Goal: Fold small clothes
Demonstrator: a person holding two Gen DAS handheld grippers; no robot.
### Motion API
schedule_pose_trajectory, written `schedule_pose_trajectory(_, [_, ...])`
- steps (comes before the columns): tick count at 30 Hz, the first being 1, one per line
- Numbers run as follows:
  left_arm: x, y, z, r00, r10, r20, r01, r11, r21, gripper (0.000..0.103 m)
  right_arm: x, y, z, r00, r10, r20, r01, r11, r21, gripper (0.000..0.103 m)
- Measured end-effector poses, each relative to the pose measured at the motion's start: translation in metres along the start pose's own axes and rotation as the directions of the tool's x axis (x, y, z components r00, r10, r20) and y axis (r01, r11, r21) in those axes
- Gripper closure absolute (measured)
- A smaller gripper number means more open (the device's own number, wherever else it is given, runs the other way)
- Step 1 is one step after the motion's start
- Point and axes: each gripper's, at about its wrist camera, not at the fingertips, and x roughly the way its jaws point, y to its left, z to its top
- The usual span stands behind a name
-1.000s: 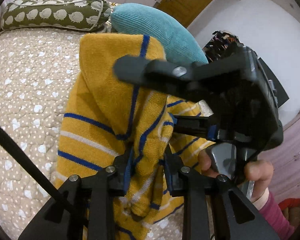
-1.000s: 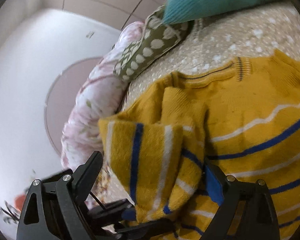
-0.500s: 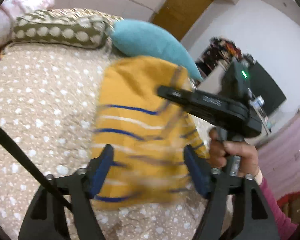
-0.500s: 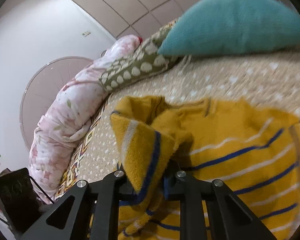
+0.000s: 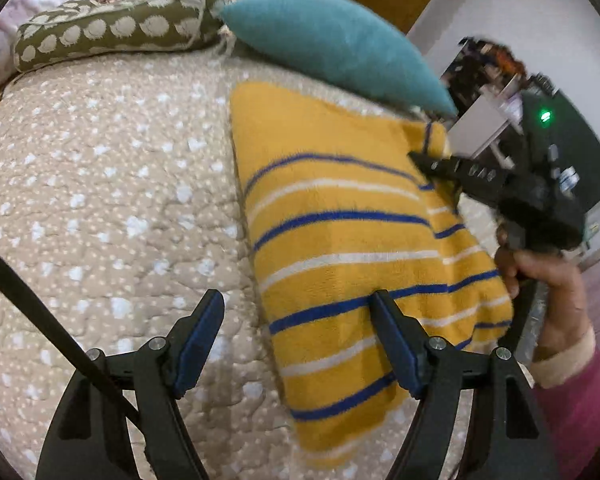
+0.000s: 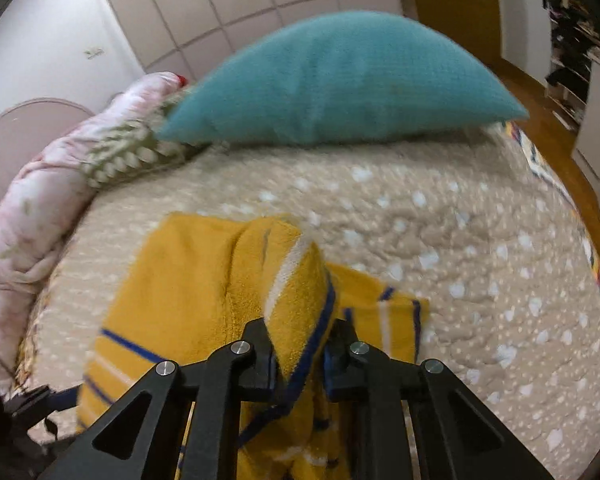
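A yellow sweater (image 5: 340,232) with blue and white stripes lies folded lengthwise on the beige dotted bedspread (image 5: 100,200). My left gripper (image 5: 296,340) is open and empty, hovering over the sweater's near left edge. My right gripper (image 6: 300,352) is shut on a raised fold of the sweater (image 6: 292,280) at its far right side. The right gripper also shows in the left wrist view (image 5: 432,168), at the sweater's upper right corner.
A teal pillow (image 5: 332,44) and a green patterned bolster (image 5: 112,32) lie at the head of the bed. A pink floral quilt (image 6: 28,208) is bunched at the side. The bed edge and wooden floor (image 6: 548,120) are to the right.
My left gripper let go of the sweater, opened and pulled back. The sweater now lies flat on the bed. My right gripper closed on a fold and moved toward the sweater's far corner.
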Motion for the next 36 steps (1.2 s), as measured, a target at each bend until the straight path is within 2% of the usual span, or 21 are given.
schedule_pose_trajectory(3, [0.005,-0.003,-0.002,1.000,0.014,-0.007,-0.014,1.000,0.008,0.029,-0.007,-0.012,-0.007,0.999,-0.020,0.029,0.018,0.997,0.079,0.056])
schedule_pose_trajectory(5, [0.003,-0.006,-0.007,0.999,0.035,0.002,-0.035,0.999,0.036,0.028,-0.030,-0.019,-0.014,0.999,0.018,0.044,-0.023,0.995,0.098,0.053])
schedule_pose_trajectory(7, [0.005,-0.009,-0.006,0.999,0.051,0.009,-0.051,0.997,0.049,0.028,-0.049,-0.015,-0.024,0.997,0.072,0.027,-0.074,0.994,0.079,0.042])
schedule_pose_trajectory(9, [0.009,-0.011,-0.006,0.999,0.052,0.004,-0.052,0.998,0.047,0.028,-0.062,-0.006,-0.040,0.997,0.081,0.002,-0.080,0.996,0.046,0.038])
schedule_pose_trajectory(11, [0.008,-0.015,-0.009,0.998,0.056,-0.001,-0.056,0.998,0.039,0.028,-0.061,0.001,-0.054,0.996,0.077,-0.032,-0.077,0.997,0.024,0.038])
schedule_pose_trajectory(13, [0.008,-0.017,-0.014,0.998,0.068,-0.008,-0.067,0.997,0.034,0.028,-0.054,0.002,-0.064,0.996,0.080,-0.051,-0.079,0.997,0.016,0.066])
schedule_pose_trajectory(14, [0.007,-0.019,-0.017,0.997,0.071,-0.010,-0.071,0.997,0.035,0.027,-0.049,0.003,-0.068,0.996,0.074,-0.054,-0.074,0.997,0.004,0.089])
schedule_pose_trajectory(16, [0.007,-0.021,-0.020,0.997,0.083,-0.008,-0.082,0.996,0.043,0.027,-0.051,-0.001,-0.073,0.996,0.083,-0.033,-0.083,0.996,0.019,0.090])
schedule_pose_trajectory(17, [0.005,-0.021,-0.021,0.996,0.092,-0.005,-0.092,0.994,0.052,0.026,-0.058,-0.006,-0.074,0.995,0.096,-0.007,-0.096,0.995,0.026,0.099])
schedule_pose_trajectory(18, [0.006,-0.022,-0.021,0.995,0.101,-0.001,-0.101,0.993,0.060,0.023,-0.065,-0.008,-0.073,0.996,0.089,0.019,-0.089,0.996,0.024,0.101])
schedule_pose_trajectory(20, [0.009,-0.024,-0.022,0.994,0.109,-0.003,-0.108,0.992,0.059,0.022,-0.072,-0.021,-0.072,0.998,0.022,0.061,-0.024,0.999,0.033,0.101])
schedule_pose_trajectory(23, [0.013,-0.026,-0.023,0.994,0.107,-0.008,-0.107,0.993,0.053,0.022,-0.060,-0.036,-0.076,0.997,0.070,0.013,-0.071,0.991,0.113,0.100])
schedule_pose_trajectory(26, [0.014,-0.027,-0.025,0.993,0.119,-0.011,-0.118,0.991,0.059,0.022,-0.077,-0.029,-0.080,0.993,0.100,0.066,-0.107,0.988,0.110,0.098])
schedule_pose_trajectory(28, [0.014,-0.027,-0.026,0.993,0.117,-0.014,-0.116,0.992,0.052,0.021,-0.086,-0.024,-0.081,0.995,0.062,0.076,-0.071,0.991,0.114,0.079])
schedule_pose_trajectory(29, [0.014,-0.027,-0.027,0.993,0.116,-0.016,-0.115,0.992,0.050,0.021,-0.090,-0.023,-0.083,0.995,0.064,0.074,-0.073,0.989,0.132,0.058])
schedule_pose_trajectory(30, [0.014,-0.027,-0.027,0.993,0.117,-0.016,-0.116,0.992,0.049,0.021,-0.091,-0.022,-0.085,0.994,0.083,0.072,-0.092,0.985,0.143,0.048])
schedule_pose_trajectory(34, [0.014,-0.027,-0.029,0.993,0.119,-0.014,-0.118,0.992,0.046,0.021,-0.088,-0.011,-0.102,0.988,0.152,0.024,-0.154,0.977,0.148,0.048])
schedule_pose_trajectory(35, [0.014,-0.028,-0.030,0.993,0.121,-0.013,-0.120,0.992,0.046,0.020,-0.086,-0.008,-0.107,0.986,0.169,0.011,-0.169,0.977,0.132,0.051])
schedule_pose_trajectory(36, [0.014,-0.028,-0.031,0.993,0.120,-0.014,-0.119,0.992,0.046,0.019,-0.085,-0.005,-0.113,0.987,0.161,0.001,-0.160,0.981,0.108,0.074])
